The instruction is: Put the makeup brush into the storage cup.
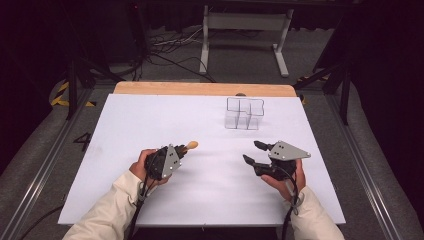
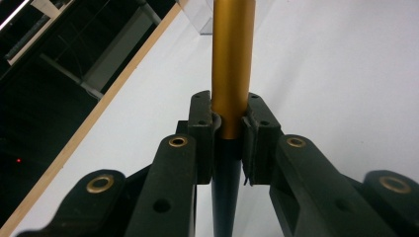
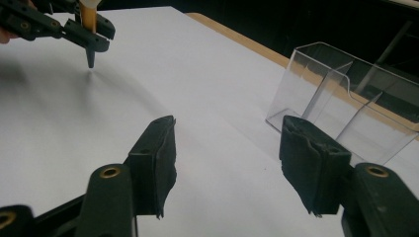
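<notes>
High view: nearest us, on the white tabletop (image 1: pixel 150 115), our left gripper (image 1: pixel 186 149) has its fingers (image 2: pixel 202 133) clamped on a gold-and-black pen-like stick (image 2: pixel 232 64), left of centre. Our right gripper (image 1: pixel 252 152), near right, holds nothing; its fingers (image 3: pixel 158 148) stand well apart. Farther off on the right stands a clear plastic compartmented holder (image 1: pixel 244 114).

We see a table (image 1: pixel 150 89) with a pale wooden top, nearly all covered by a large white sheet (image 1: pixel 165 125). On the sheet, toward the far right, stands a clear plastic organiser (image 1: pixel 243 113) with open compartments, well apart from the near edge.
</notes>
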